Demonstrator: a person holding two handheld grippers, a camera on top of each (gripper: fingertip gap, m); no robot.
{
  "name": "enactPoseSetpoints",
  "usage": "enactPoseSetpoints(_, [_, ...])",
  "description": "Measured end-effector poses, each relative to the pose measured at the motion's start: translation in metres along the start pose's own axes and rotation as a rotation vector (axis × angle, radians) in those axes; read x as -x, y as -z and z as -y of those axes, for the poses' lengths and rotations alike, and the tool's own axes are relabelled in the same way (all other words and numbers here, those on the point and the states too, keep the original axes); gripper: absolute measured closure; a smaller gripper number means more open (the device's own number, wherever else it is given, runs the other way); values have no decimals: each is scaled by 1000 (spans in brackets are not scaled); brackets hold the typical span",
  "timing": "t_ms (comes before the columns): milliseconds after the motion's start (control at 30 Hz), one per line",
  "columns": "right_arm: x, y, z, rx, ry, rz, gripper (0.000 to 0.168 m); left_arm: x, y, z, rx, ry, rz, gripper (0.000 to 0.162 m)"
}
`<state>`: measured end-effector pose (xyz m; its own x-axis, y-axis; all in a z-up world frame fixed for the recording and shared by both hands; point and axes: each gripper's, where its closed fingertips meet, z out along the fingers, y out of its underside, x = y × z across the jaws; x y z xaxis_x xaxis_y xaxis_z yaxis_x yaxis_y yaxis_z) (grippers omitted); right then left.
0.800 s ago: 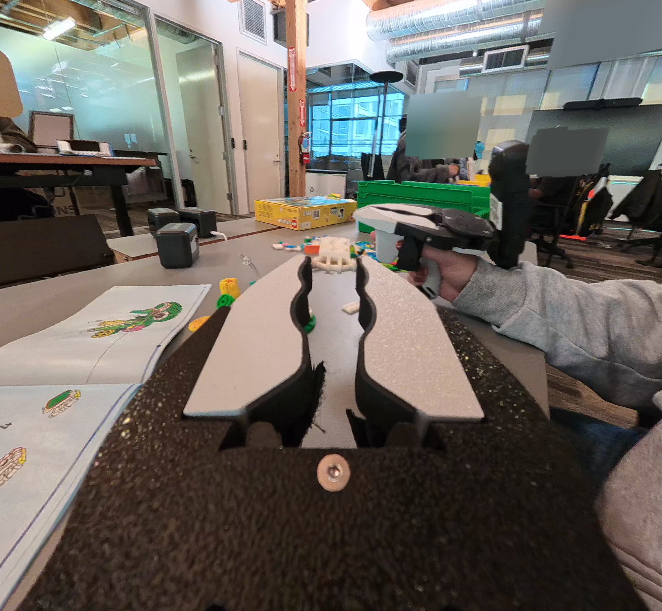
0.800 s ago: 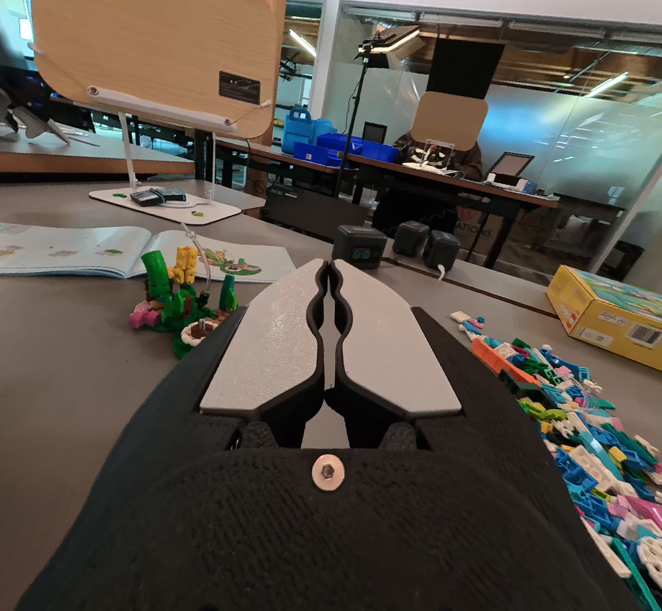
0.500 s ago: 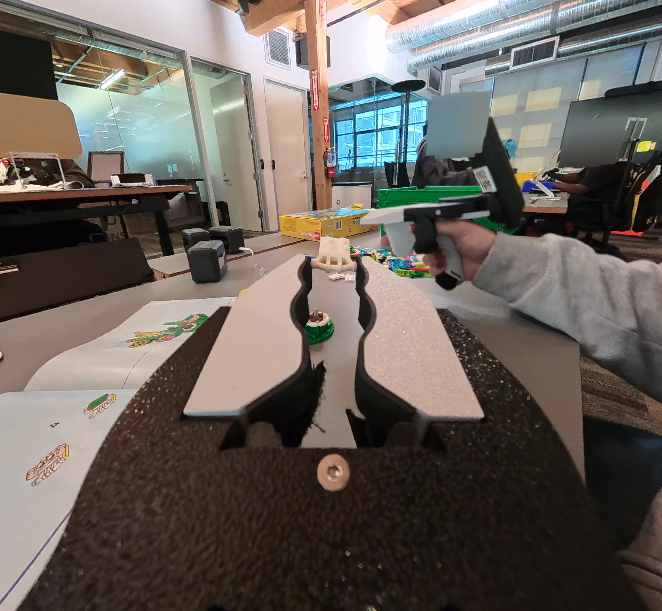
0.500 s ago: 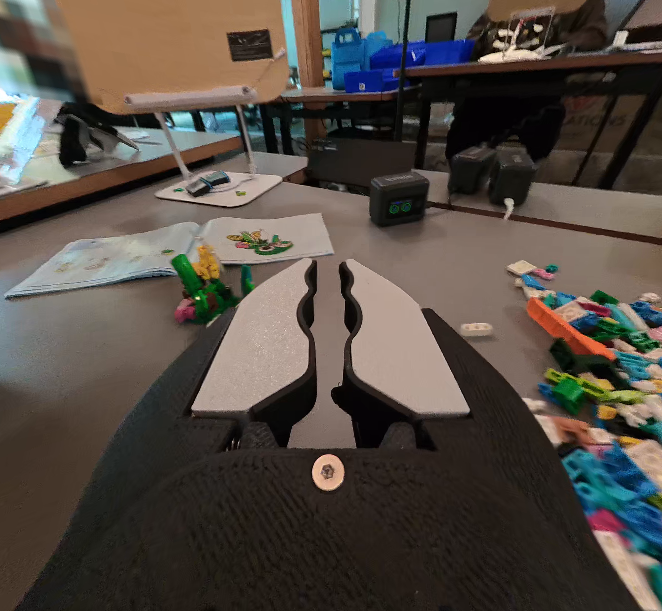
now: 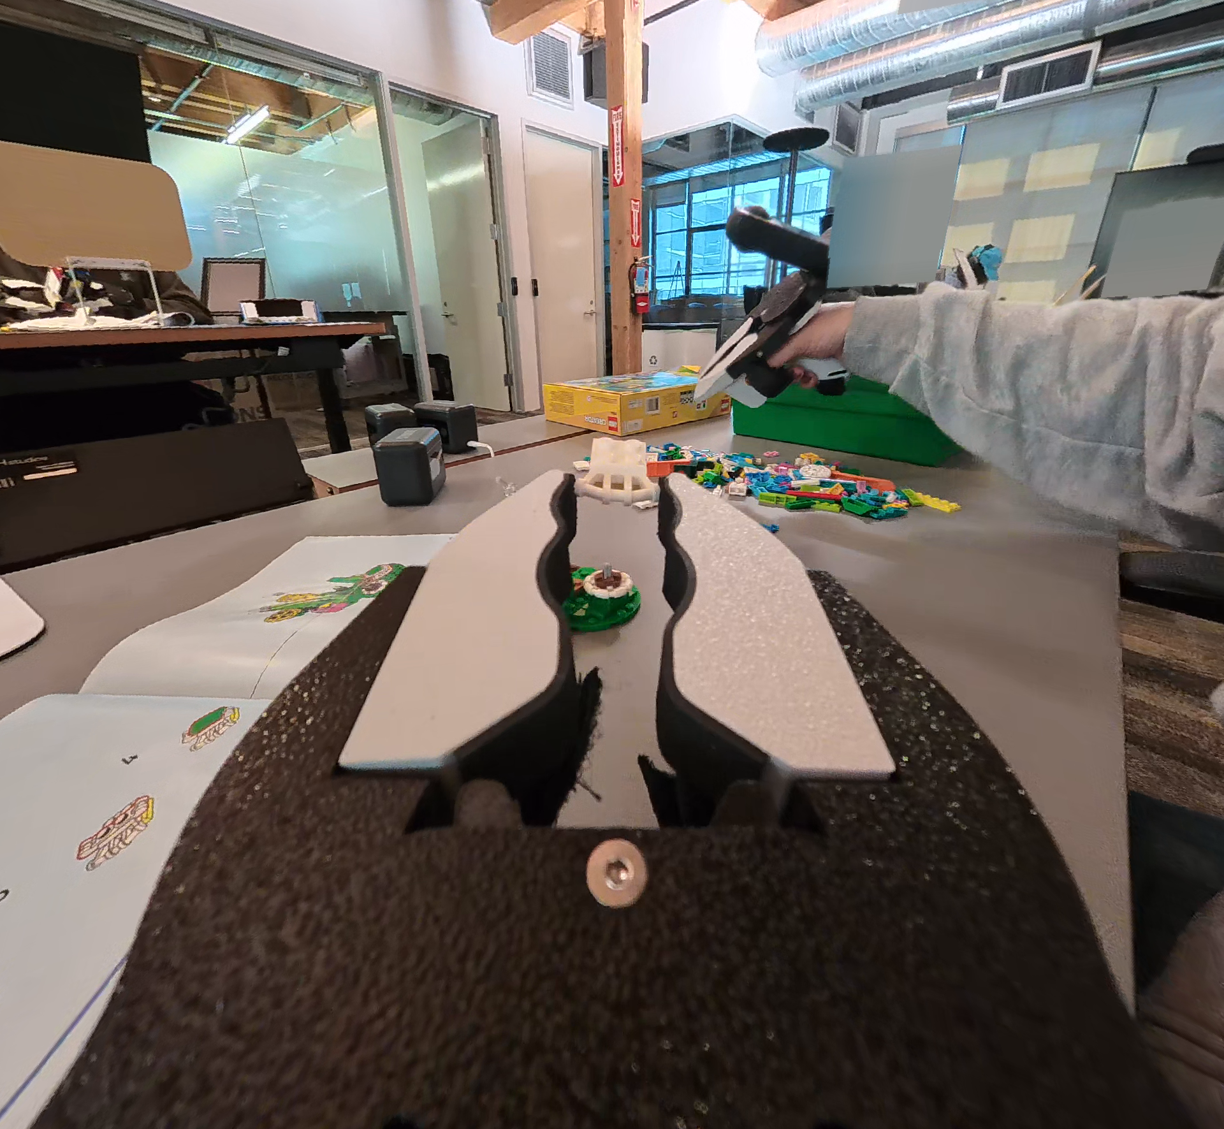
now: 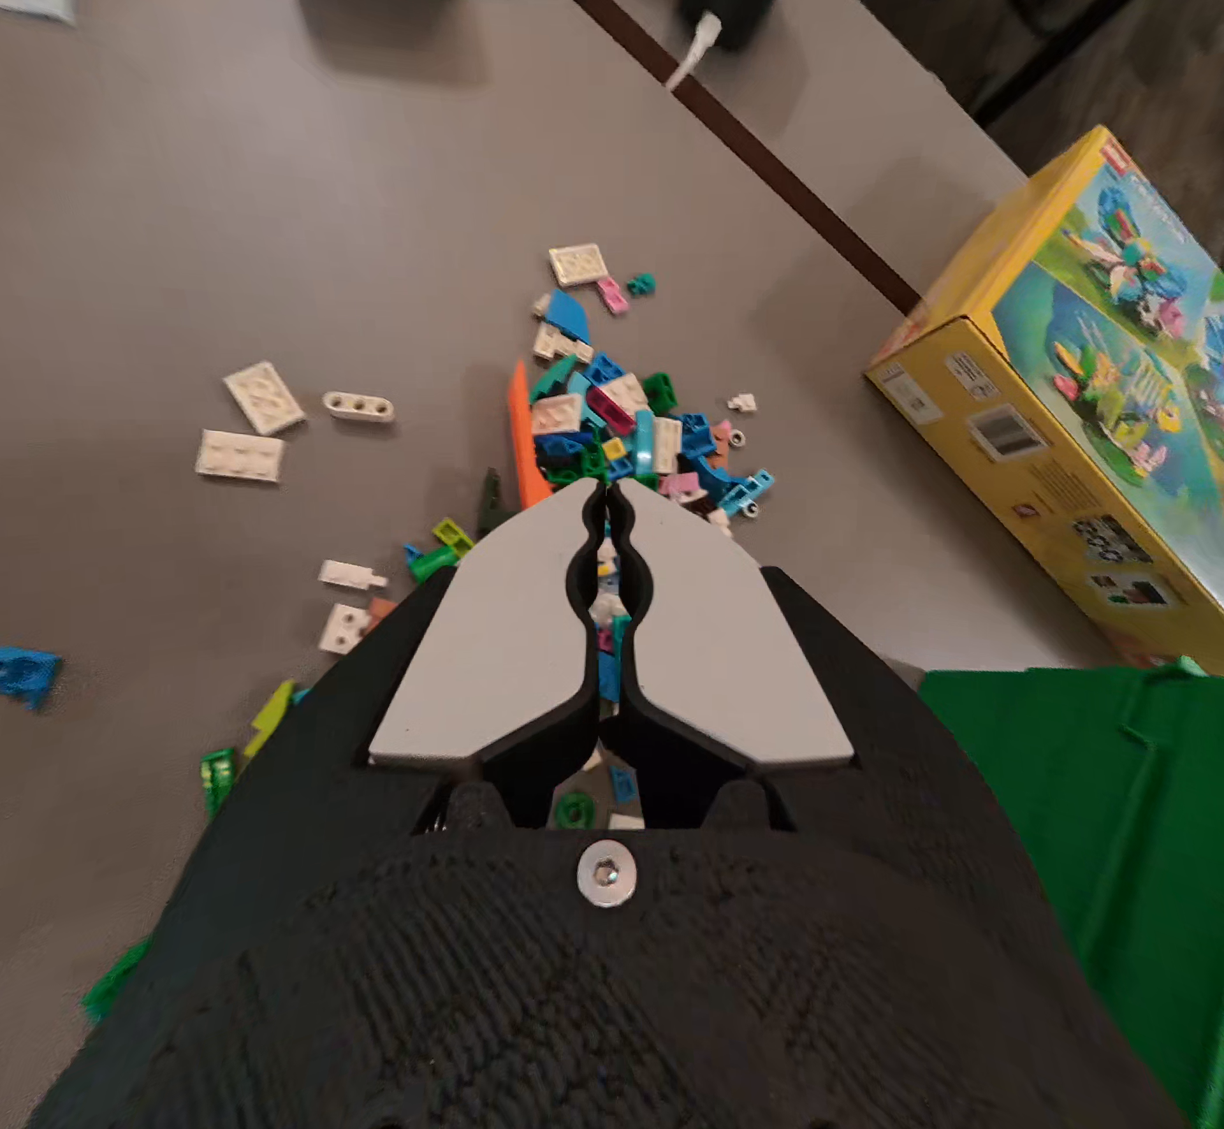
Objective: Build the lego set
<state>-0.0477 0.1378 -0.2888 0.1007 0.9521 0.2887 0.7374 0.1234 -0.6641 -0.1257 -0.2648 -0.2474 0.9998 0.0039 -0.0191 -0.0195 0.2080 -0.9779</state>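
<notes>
My left gripper [image 5: 612,491] is open and empty, low over the grey table. A round green lego base [image 5: 599,597] with a white and brown top and a grey pin sits on the table between its fingers. A white cage-like lego piece [image 5: 616,474] stands beyond the tips. My right gripper [image 6: 606,488] is shut and tilted down over the pile of loose coloured bricks [image 6: 629,428]; I see nothing held at its tips. It also shows in the left wrist view [image 5: 705,382], held by a hand in a grey sleeve above the pile [image 5: 795,488].
An open instruction booklet [image 5: 298,600] lies at my left. A yellow lego box [image 6: 1093,382] and a green bin [image 6: 1093,832] stand right of the pile. Black cubes [image 5: 407,465] sit at the table's far edge. White plates [image 6: 261,398] lie left of the pile.
The right gripper has swung right from the green build to the brick pile, tipped downward, and its jaws went from slightly apart to shut. The left gripper has turned slightly; the green base now shows between its fingers.
</notes>
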Motion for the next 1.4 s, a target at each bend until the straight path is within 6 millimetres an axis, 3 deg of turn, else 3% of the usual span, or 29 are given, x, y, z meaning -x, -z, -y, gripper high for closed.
enactPoseSetpoints(200, [-19,-10,-22,137,-22,-7,168,4,-4,0,-7,24,-7,139])
enactPoseSetpoints(367, [10,1,-19,39,-120,180,168,5,-4,0,-10,21,-6,139])
enactPoseSetpoints(600, [49,10,-49,79,136,247,168,4,-5,-1,-7,17,-10,139])
enactPoseSetpoints(800, [44,8,-64,120,65,200,168,3,-5,-1,-5,10,-14,139])
enactPoseSetpoints(900, [52,6,-65,115,67,253,168,3,-5,-1,-4,9,-16,139])
enactPoseSetpoints(1400, [34,-1,-45,14,2,25,168,-1,-7,-1,3,-12,-37,139])
